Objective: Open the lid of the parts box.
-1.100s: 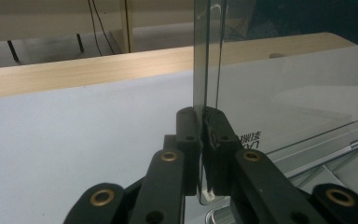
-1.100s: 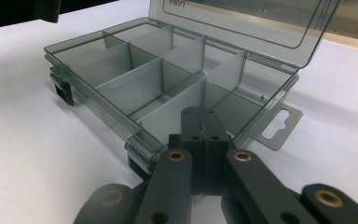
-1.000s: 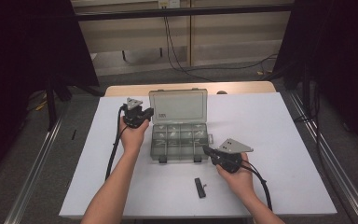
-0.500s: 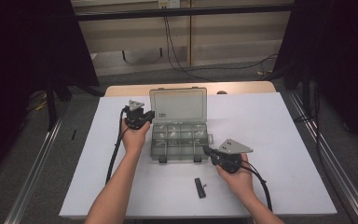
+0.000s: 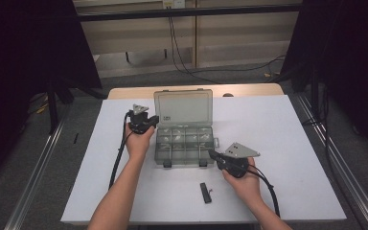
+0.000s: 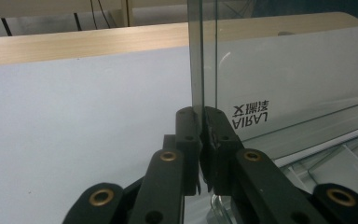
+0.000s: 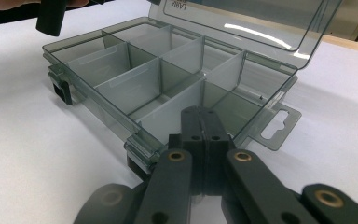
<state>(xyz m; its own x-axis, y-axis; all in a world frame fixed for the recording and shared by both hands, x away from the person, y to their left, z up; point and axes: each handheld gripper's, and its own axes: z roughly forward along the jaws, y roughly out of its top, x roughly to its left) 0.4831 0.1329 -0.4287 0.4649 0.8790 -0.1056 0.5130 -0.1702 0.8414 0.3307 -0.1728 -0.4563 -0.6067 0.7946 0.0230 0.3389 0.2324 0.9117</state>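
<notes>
White table [image 5: 292,143], left claw [image 6: 201,122] grasping upright lid [image 5: 183,107], right claw [image 7: 204,122] clenched beside box [image 5: 184,143]

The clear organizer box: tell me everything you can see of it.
The organizer box is smoky clear plastic, lying on the white table with its lid raised upright at the far side. Dividers split the tray into small compartments that look empty. Two dark latches sit on the near edge, and a hang tab sticks out at one end. The left gripper is shut on the lid's edge; the right gripper is closed at the tray's near corner.
</notes>
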